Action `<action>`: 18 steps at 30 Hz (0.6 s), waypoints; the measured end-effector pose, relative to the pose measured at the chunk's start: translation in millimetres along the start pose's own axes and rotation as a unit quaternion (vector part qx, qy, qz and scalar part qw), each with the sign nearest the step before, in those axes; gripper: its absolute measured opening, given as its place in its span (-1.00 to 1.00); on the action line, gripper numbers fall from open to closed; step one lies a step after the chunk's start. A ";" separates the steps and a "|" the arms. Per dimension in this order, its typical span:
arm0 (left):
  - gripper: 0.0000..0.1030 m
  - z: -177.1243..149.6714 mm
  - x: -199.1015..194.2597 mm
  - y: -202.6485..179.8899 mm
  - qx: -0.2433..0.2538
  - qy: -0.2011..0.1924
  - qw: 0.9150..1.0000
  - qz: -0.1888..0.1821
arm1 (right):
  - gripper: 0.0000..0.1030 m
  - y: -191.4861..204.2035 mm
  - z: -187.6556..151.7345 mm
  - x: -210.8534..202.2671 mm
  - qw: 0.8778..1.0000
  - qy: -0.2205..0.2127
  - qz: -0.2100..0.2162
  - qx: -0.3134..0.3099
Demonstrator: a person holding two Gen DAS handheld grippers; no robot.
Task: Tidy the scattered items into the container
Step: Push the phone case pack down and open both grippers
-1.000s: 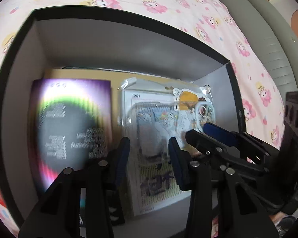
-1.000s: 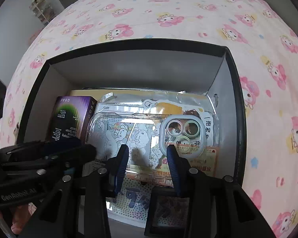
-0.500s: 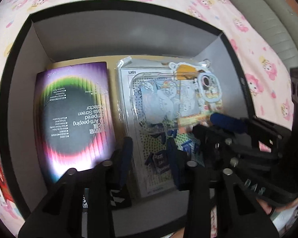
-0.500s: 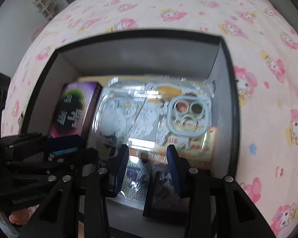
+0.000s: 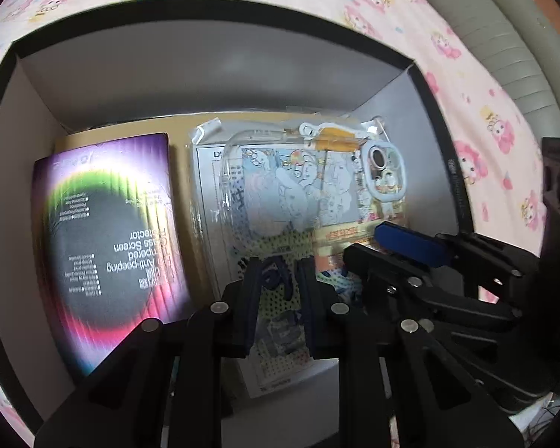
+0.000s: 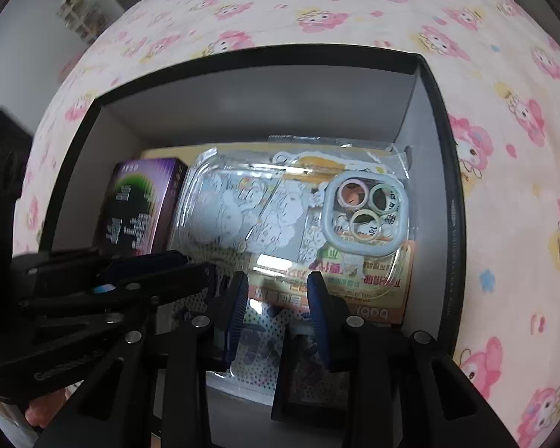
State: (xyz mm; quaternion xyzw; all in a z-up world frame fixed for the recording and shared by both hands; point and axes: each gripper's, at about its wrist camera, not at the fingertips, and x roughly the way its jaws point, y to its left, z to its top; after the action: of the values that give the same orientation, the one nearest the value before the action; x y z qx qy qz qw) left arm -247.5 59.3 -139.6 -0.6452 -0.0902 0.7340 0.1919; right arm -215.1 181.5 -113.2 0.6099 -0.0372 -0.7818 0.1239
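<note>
Biggest thing first: the pink cartoon-print bedsheet (image 6: pixel 317 11) fills everything around my view, and on it sits the container (image 6: pixel 265 89), a black-rimmed box with grey inner walls. Both my grippers are poised over its near edge, side by side.

Inside, along the left wall, lies the purple screen protector box (image 5: pixel 108 239), flat, its printed text upside down to me. Just beside it, filling the middle and reaching the right wall, is the clear phone case (image 6: pixel 280 209) in a glossy plastic bag, cartoon figures on it, camera ring toward the far right corner. Under its near end I see a dotted printed card (image 5: pixel 280 298) and an orange printed card (image 6: pixel 336 283); how they stack is hard to tell through the glare.

My left gripper (image 5: pixel 278 276) has its blue-padded fingers spread with nothing between them, above the dotted card. My right gripper (image 6: pixel 278 298) is likewise parted and carrying nothing, by the near edge.
</note>
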 end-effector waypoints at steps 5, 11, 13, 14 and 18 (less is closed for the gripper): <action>-0.66 18.8 5.9 0.9 -0.022 -0.012 1.000 -0.010 | -0.47 -5.3 17.3 1.7 0.999 -0.026 -0.003 0.023; -0.59 18.2 -10.9 6.1 -0.037 -0.038 0.998 -0.018 | -0.47 -10.9 17.7 -10.2 0.999 -0.037 0.010 0.037; -0.58 19.2 -13.0 14.0 -0.044 -0.038 0.998 -0.012 | -0.47 -10.0 9.3 -8.8 0.999 -0.028 0.016 0.037; -0.58 19.0 -9.8 14.7 -0.045 -0.032 0.998 -0.008 | -0.47 -6.9 7.3 -4.3 0.999 -0.016 0.020 0.036; -0.58 26.2 3.4 8.6 -0.039 -0.011 0.999 -0.017 | -0.47 -3.3 16.5 9.4 0.999 0.003 0.001 0.033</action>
State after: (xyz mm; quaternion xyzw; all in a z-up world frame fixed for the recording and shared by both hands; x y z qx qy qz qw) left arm -275.0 55.8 -142.0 -0.6421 -0.1316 0.7340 0.1777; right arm -233.6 180.9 -118.6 0.6161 -0.0631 -0.7781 0.1051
